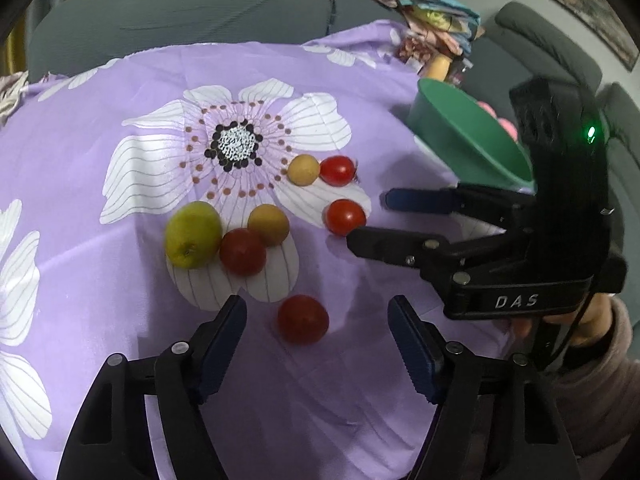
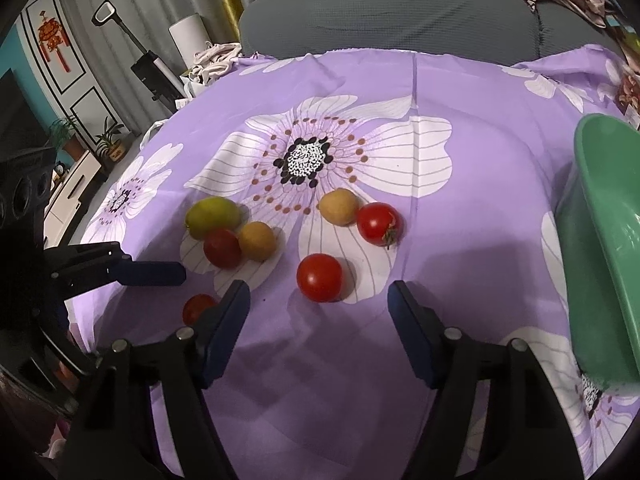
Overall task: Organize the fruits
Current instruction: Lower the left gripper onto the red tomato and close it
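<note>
Right gripper jaws apart over purple floral cloth on the desk, nothing between the pads. Red tomato just ahead of fingertips. More tomatoes, yellow fruits, green fruit beyond. Green bowl at right. Left gripper at left edge.

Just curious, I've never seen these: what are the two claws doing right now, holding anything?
Left gripper: open, holding nothing; a tomato lies between its fingers.
Right gripper: open, empty.
</note>
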`<state>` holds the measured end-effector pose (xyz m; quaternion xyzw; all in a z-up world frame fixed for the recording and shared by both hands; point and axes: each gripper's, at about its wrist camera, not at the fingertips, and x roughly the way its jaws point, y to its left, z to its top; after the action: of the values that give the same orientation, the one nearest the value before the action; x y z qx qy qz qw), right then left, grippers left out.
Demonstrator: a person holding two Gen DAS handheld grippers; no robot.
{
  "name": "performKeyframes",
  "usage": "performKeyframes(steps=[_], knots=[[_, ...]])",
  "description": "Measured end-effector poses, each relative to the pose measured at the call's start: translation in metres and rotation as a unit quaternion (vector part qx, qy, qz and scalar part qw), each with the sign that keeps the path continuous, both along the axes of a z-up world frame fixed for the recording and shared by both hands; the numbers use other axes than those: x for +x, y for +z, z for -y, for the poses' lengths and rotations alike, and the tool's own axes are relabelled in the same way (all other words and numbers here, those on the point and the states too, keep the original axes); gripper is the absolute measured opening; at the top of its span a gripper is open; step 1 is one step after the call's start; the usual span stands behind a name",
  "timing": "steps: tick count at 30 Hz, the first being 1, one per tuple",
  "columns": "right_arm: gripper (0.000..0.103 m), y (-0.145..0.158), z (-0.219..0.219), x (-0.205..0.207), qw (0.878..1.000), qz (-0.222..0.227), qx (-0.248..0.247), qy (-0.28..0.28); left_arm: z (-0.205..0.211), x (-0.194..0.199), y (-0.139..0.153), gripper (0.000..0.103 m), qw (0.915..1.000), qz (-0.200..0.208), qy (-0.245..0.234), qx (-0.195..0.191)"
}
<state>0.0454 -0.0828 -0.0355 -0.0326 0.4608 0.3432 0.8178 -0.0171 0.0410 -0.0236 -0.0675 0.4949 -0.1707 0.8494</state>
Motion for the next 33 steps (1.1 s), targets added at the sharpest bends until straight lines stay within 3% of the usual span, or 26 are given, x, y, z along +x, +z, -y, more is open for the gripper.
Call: performKeyframes(steps=[2, 3, 5, 7, 10, 15, 27, 33], knots=[[0.067, 0.000, -0.002, 0.002, 1.000, -0.004, -0.003, 0.003, 0.001, 0.002, -0.004, 0.070, 0.9999, -0.008, 0.007, 0.014], [0.066, -0.001, -0.005, 0.003, 1.000, -0.004, -0.007, 0.004, 0.002, 0.003, -0.005, 0.062, 0.9997, -0.009, 0.008, 0.019], [0.064, -0.001, -0.009, 0.005, 1.000, -0.004, -0.018, 0.009, 0.002, 0.003, -0.008, 0.056, 0.9996, -0.011, 0.007, 0.027], [0.063, -0.002, -0.013, 0.006, 1.000, -0.005, -0.025, 0.016, 0.003, 0.002, -0.009, 0.056, 0.9994, -0.008, 0.005, 0.034], [0.059, -0.003, -0.019, 0.007, 0.999, -0.002, -0.036, 0.026, 0.004, 0.000, -0.009, 0.044, 0.9991, -0.004, 0.003, 0.042], [0.049, -0.008, -0.027, 0.009, 0.998, -0.004, -0.050, 0.036, 0.001, 0.000, -0.010, 0.036, 0.9991, -0.005, 0.007, 0.042], [0.029, -0.012, -0.032, 0.014, 0.997, 0.000, -0.070, 0.034, -0.001, -0.002, -0.013, 0.028, 0.9989, 0.001, 0.010, 0.045], [0.028, -0.012, -0.030, 0.016, 0.997, -0.001, -0.066, 0.034, -0.004, -0.003, -0.013, 0.028, 0.9990, 0.003, 0.010, 0.044]])
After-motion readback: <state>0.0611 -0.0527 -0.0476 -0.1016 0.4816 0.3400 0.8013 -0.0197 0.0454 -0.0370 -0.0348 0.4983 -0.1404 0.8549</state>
